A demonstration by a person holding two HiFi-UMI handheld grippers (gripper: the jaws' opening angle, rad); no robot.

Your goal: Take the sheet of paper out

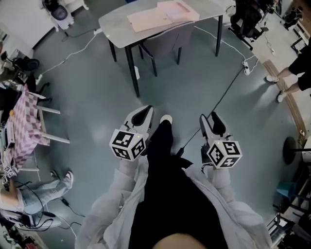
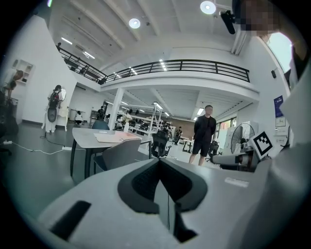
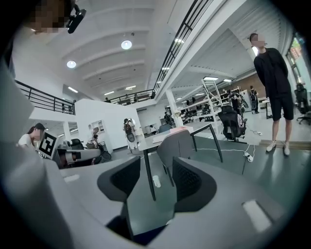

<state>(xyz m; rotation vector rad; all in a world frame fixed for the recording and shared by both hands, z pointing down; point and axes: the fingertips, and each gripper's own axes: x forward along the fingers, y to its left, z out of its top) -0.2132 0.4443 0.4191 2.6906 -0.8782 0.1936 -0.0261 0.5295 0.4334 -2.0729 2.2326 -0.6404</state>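
A flat pink folder with paper lies on a grey table far ahead of me; it also shows in the left gripper view and the right gripper view. Both grippers are held in front of my body, well short of the table, over bare floor. My left gripper is shut, its pads meeting with nothing between them. My right gripper is open, with a clear gap and nothing between its jaws.
A grey chair is pushed in at the table's near side. Cables run across the floor. One person stands at the right; another sits at the lower left. A checkered-cloth table is at the left.
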